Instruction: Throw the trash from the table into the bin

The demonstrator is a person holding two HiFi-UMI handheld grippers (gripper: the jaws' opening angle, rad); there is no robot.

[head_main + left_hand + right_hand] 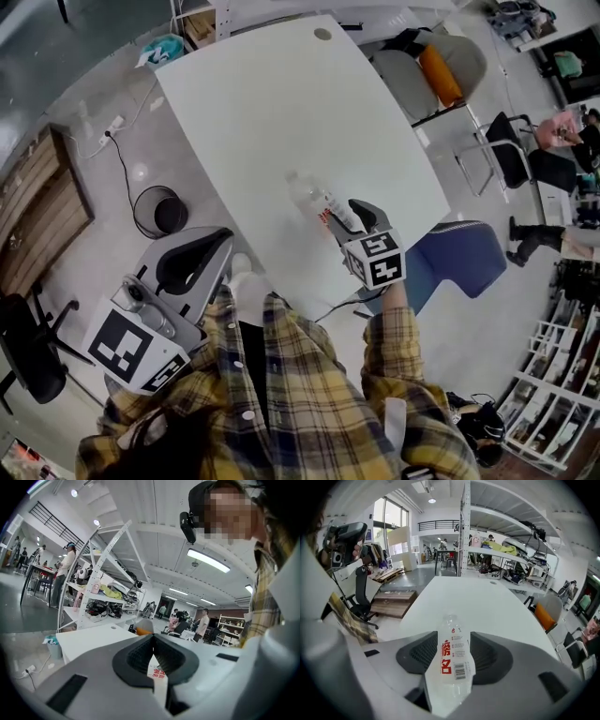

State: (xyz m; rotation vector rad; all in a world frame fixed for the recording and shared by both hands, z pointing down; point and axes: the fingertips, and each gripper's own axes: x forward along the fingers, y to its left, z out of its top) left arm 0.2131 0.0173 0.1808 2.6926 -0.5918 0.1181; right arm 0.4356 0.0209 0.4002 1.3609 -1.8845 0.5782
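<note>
bottle [309, 195]: near end covered by right gripper [342, 217] | white strip [157, 674] in left gripper [153, 644]: print too small to read, lower end hidden, item unclear

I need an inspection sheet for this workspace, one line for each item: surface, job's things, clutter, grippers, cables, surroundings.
Surface: white table; only the bottle seen on it.
Job's things: clear plastic bottle lying on the table; black bin on the floor beside the table.
Clutter: nothing seen on the table.
Grippers: left gripper shut on a white label strip; right gripper open, fingers either side of the bottle.
Cables: black cable on the floor, running from a power strip.
Surroundings: blue chair, wooden pallets, shelving, people in the background.
</note>
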